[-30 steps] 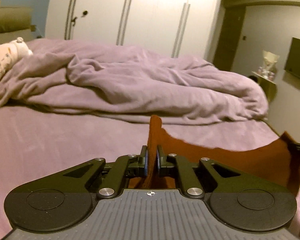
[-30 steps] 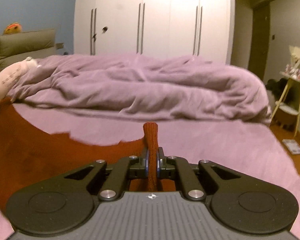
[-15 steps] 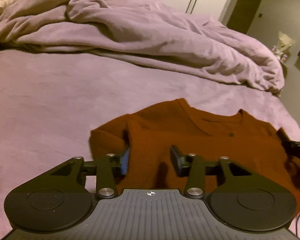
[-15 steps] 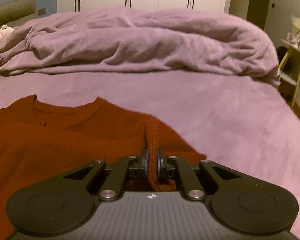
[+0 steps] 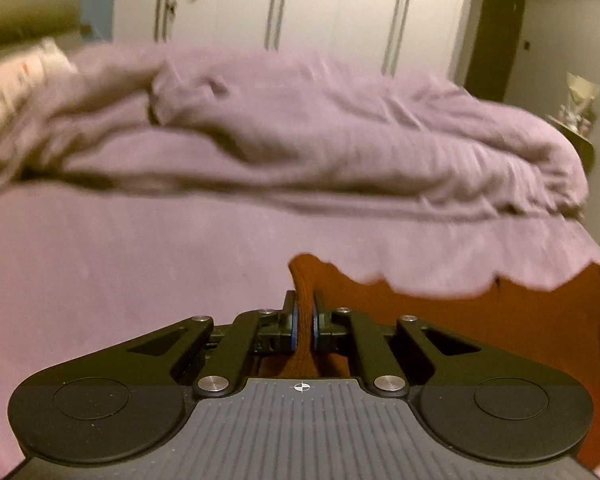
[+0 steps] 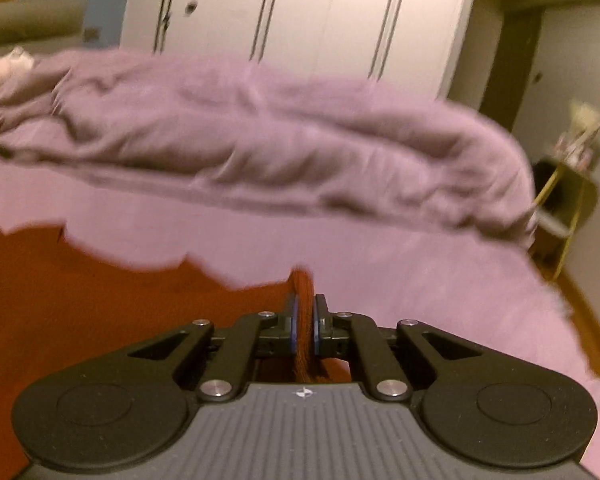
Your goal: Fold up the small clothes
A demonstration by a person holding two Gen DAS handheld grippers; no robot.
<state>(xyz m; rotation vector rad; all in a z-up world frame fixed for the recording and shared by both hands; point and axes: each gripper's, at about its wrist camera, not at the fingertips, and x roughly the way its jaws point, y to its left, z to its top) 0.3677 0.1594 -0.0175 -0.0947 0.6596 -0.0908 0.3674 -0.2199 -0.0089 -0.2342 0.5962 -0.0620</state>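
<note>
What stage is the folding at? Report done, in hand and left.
Done: nothing folded shows yet. In hand: the left gripper and right gripper are each shut on an edge of the rust-orange knit top, which hangs stretched between them above the lilac bed sheet. Left: laying it flat and making every fold.

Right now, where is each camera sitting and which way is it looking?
Left wrist: sits on the left gripper, looking forward along its fingers across the bed toward the wardrobe; the gripper is pinching the rust-red sweater.
Right wrist: sits on the right gripper, facing the same way; it is pinching the sweater too, which spreads leftward.
Shared: sweater, bed, crumpled purple duvet, wardrobe.
</note>
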